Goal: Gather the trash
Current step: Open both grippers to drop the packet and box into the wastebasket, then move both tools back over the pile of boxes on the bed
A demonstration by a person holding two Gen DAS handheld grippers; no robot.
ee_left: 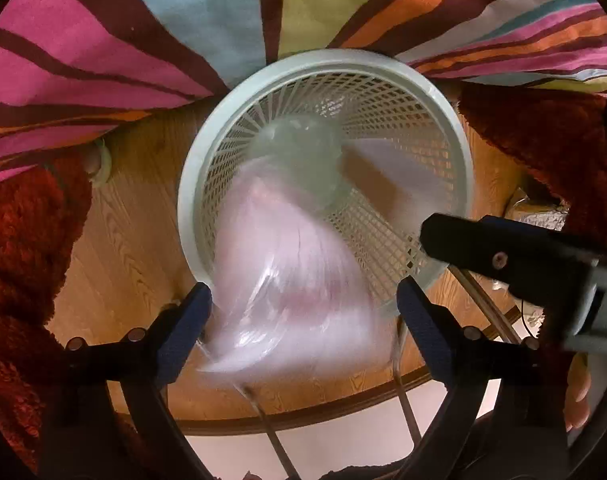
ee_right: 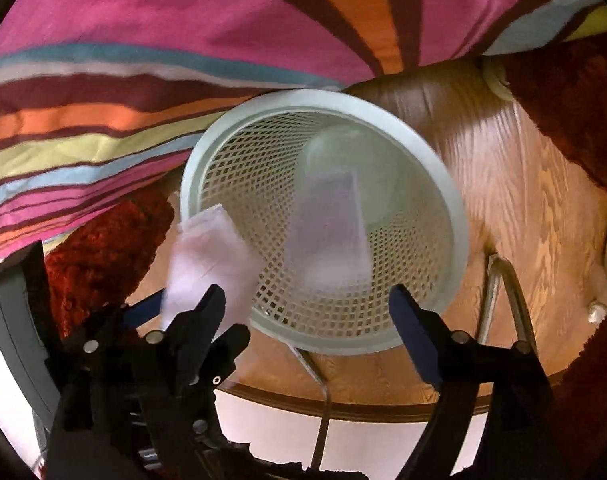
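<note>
A pale green mesh wastebasket (ee_left: 207,152) stands on the wood floor below both grippers; it also shows in the right wrist view (ee_right: 447,200). In the left wrist view a blurred clear plastic bag (ee_left: 287,296) hangs between the wide-apart fingers of my left gripper (ee_left: 303,312), over the basket's near rim. My left gripper is open. My right gripper (ee_right: 309,312) is open over the basket, with a blurred clear wrapper (ee_right: 327,236) inside the basket below it. The plastic bag (ee_right: 211,264) shows at the basket's left edge. A clear plastic cup (ee_left: 299,148) lies at the basket's bottom.
A striped, many-coloured cloth (ee_left: 103,48) hangs behind the basket. A red shaggy rug (ee_left: 19,232) lies on both sides. A round wooden tabletop edge (ee_left: 303,420) with metal legs (ee_right: 507,292) is near the camera. The right gripper's body (ee_left: 523,256) reaches in from the right.
</note>
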